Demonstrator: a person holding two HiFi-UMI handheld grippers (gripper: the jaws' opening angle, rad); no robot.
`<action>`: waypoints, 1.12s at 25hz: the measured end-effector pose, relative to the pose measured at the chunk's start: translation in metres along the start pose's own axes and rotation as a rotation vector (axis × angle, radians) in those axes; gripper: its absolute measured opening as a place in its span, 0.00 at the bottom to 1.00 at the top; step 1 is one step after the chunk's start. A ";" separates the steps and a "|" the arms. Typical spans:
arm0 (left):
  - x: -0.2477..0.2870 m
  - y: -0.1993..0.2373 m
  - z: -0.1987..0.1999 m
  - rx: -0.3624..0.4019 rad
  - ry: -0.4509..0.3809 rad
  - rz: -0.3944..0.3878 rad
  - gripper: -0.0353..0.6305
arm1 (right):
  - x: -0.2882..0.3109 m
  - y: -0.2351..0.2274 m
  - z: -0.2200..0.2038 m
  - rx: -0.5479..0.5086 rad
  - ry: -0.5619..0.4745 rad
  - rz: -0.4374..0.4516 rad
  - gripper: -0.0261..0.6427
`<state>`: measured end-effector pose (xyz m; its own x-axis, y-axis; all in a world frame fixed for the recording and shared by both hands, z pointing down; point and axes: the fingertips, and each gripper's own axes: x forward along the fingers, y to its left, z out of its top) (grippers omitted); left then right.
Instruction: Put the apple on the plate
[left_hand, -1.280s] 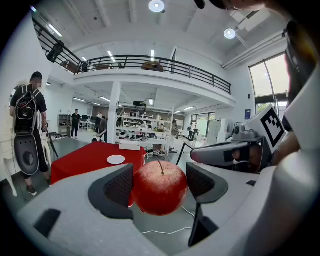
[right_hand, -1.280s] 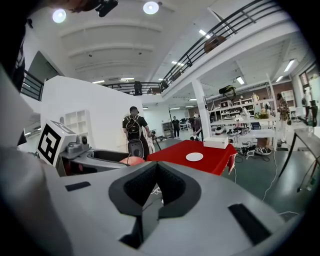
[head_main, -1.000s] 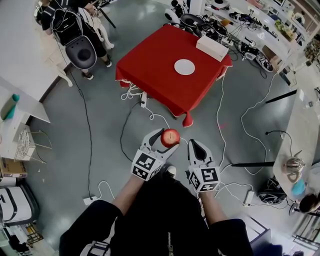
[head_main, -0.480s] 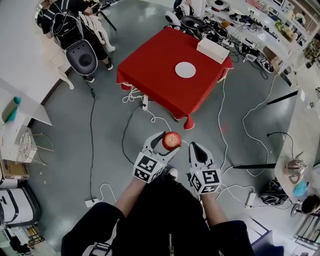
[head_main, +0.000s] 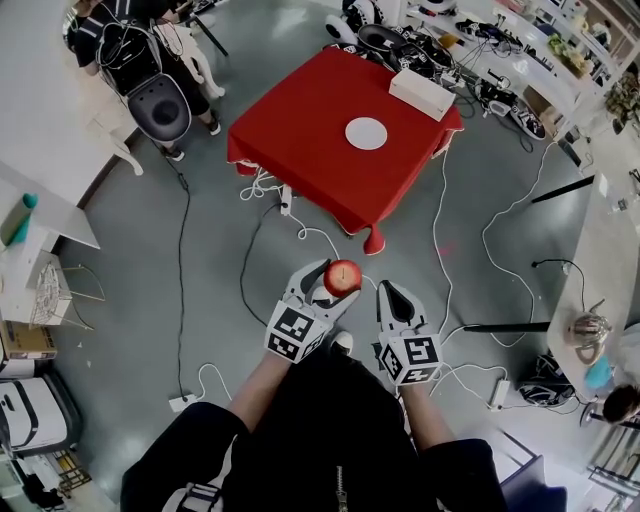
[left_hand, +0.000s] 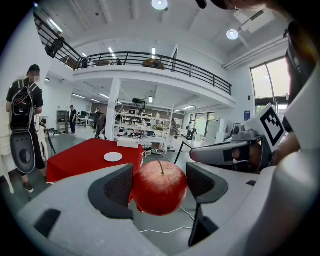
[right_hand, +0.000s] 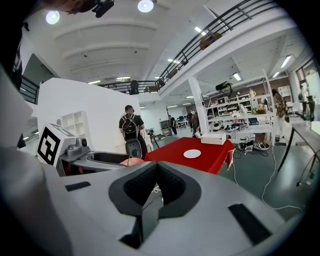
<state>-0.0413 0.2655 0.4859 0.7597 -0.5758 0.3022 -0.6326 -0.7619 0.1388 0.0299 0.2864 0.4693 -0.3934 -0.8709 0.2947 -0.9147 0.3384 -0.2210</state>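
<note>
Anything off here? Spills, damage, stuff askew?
Nothing spilled or damaged. The only untidy bit is the loose cables lying tangled beside the red table. The apple sits between the jaws of the left gripper.

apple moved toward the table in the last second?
No. The apple, gripped in the left tongs, sits as far from the red table's near corner as a second ago.

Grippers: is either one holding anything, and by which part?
The left gripper holds the apple by its two sides, stem up. The right gripper is shut and empty.
</note>
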 end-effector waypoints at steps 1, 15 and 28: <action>0.002 0.001 0.001 0.001 0.000 -0.003 0.56 | 0.001 -0.001 0.001 -0.001 0.000 -0.002 0.06; 0.055 0.045 0.017 -0.004 0.014 -0.043 0.56 | 0.058 -0.031 0.015 0.013 0.029 -0.023 0.06; 0.119 0.140 0.055 -0.002 0.002 -0.092 0.56 | 0.158 -0.058 0.055 0.008 0.047 -0.069 0.06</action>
<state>-0.0316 0.0738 0.4899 0.8146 -0.5024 0.2899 -0.5601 -0.8112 0.1679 0.0256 0.1099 0.4778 -0.3337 -0.8743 0.3524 -0.9390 0.2752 -0.2064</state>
